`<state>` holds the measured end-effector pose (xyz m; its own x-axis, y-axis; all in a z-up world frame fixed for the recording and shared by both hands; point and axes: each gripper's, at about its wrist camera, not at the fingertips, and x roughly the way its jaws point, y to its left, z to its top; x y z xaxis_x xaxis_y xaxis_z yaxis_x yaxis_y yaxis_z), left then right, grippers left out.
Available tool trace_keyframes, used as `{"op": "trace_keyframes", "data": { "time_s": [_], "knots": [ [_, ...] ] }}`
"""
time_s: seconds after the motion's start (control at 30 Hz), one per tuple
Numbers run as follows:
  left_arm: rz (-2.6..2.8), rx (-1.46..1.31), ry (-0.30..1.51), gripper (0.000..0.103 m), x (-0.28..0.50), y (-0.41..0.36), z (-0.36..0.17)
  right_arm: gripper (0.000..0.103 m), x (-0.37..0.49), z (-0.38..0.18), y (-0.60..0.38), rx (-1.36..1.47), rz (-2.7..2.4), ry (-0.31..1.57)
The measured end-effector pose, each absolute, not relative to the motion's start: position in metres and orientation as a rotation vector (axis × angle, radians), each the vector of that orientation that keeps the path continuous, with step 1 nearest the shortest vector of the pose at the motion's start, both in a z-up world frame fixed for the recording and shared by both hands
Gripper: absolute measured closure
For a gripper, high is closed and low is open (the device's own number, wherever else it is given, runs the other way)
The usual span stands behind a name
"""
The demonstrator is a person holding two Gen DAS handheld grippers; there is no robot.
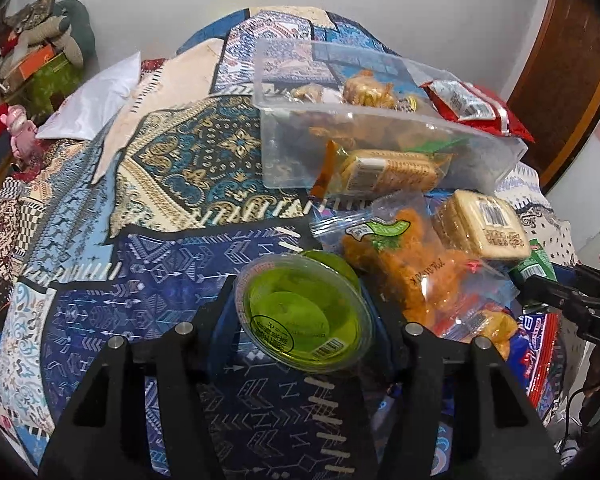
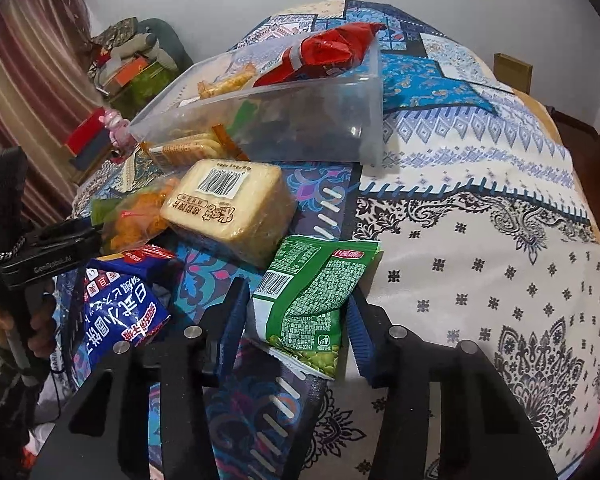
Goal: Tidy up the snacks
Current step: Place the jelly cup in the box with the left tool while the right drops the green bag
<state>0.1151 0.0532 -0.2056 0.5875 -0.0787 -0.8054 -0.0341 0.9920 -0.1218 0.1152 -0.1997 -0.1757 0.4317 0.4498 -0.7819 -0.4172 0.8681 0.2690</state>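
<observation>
My left gripper (image 1: 304, 312) is shut on a green jelly cup (image 1: 304, 312) and holds it above the patterned bedspread. My right gripper (image 2: 300, 316) is shut on a green pea snack bag (image 2: 312, 296), lifted slightly. A clear plastic bin (image 1: 364, 120) lies ahead, holding cracker packs and a red chip bag (image 1: 472, 108); it also shows in the right wrist view (image 2: 300, 116). In front of the bin lie an orange snack bag (image 1: 412, 264), a wrapped bread block (image 2: 228, 208) and a blue biscuit bag (image 2: 120, 312).
The patterned bedspread (image 1: 160, 272) covers the whole surface. A white pillow (image 1: 96, 100) lies at the far left. Boxes and clutter (image 1: 40, 52) stand by the wall at the left. A wooden door (image 1: 560, 68) is at the right.
</observation>
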Motion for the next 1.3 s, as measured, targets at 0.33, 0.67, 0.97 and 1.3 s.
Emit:
{"op": "trace_keyframes", "data": {
  "time_s": [0.33,0.67,0.97,1.3],
  "knots": [
    [-0.006,-0.144,0.843,0.046,0.108,0.066,-0.164,0.068,0.115,-0.15,-0.212,0.059,0.517,0.898],
    [-0.02,-0.116,0.749,0.046,0.127,0.061,-0.122,0.068,0.131,-0.105,-0.208,0.087,0.547,0.779],
    [-0.029,-0.105,0.724,0.046,0.169,0.056,-0.112,0.068,0.16,-0.083,-0.177,0.065,0.595,0.701],
    [-0.025,-0.101,0.771,0.046,0.214,0.053,-0.14,0.068,0.21,-0.098,-0.139,0.028,0.603,0.733]
  ]
}}
